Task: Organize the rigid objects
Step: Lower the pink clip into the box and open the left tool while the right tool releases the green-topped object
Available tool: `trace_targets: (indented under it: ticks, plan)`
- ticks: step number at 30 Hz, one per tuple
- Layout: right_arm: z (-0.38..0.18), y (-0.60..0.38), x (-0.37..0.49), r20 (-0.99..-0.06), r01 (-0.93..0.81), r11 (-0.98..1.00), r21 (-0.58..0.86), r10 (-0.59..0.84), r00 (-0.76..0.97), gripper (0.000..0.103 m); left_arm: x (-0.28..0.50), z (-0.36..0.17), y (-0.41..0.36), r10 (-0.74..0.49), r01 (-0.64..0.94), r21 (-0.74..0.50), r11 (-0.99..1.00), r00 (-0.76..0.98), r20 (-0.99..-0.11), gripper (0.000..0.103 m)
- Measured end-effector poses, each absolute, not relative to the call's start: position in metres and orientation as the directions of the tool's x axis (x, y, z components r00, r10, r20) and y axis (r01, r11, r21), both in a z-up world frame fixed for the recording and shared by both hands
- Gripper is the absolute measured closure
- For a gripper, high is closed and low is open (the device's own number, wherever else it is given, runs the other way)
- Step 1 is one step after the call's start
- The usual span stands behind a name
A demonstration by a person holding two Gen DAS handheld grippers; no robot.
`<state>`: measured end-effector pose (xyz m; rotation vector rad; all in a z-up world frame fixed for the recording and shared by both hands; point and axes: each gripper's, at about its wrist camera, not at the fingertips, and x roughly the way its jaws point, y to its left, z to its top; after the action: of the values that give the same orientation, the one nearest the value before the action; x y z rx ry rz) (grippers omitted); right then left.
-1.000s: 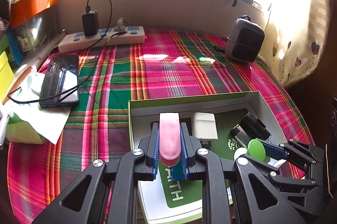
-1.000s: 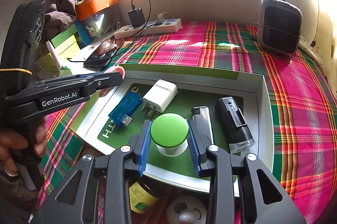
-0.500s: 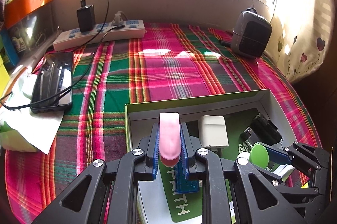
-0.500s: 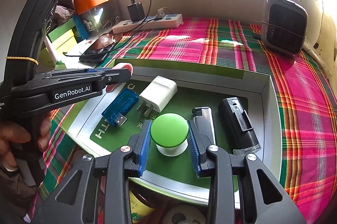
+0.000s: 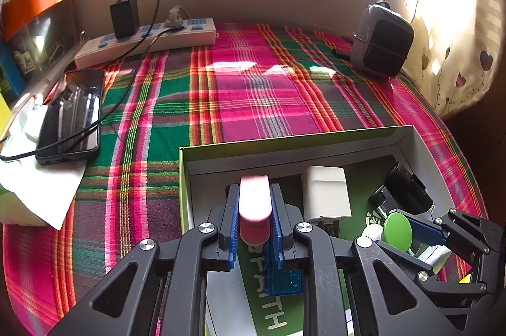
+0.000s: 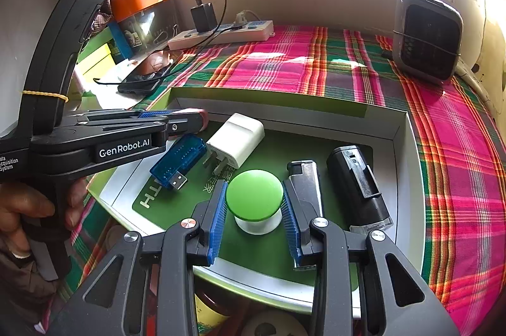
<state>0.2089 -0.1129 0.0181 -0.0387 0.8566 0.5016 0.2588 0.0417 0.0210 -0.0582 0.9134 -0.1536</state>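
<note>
Over the last second the left gripper (image 5: 254, 209), pinching the pink capsule-shaped object (image 5: 255, 203), advances toward 12 o'clock over the box (image 5: 284, 143), indicating imminent placement, while the right gripper (image 6: 254, 203) stays clamped on the green-capped knob (image 6: 254, 192).

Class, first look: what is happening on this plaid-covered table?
A person is sorting small items into a shallow box. The left gripper is shut on a pink stick-shaped item above the box's left end. The right gripper grips a green-topped knob. A white charger, blue USB gadget, lighter and black device already lie inside.
</note>
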Motion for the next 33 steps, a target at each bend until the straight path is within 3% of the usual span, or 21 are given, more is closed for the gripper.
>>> trace_targets:
  ticks: [16, 33]
  plan:
    - [0.017, -0.111, 0.209, -0.736, -0.442, 0.882, 0.162, 0.406, 0.542, 0.068, 0.259, 0.019, 0.042, -0.165, 0.11, -0.124, 0.986, 0.597, -0.785, 0.085]
    - [0.022, -0.116, 0.2, -0.72, -0.429, 0.888, 0.167, 0.407, 0.561, 0.062, 0.243, 0.028, 0.041, -0.161, 0.109, -0.12, 0.987, 0.615, -0.772, 0.074]
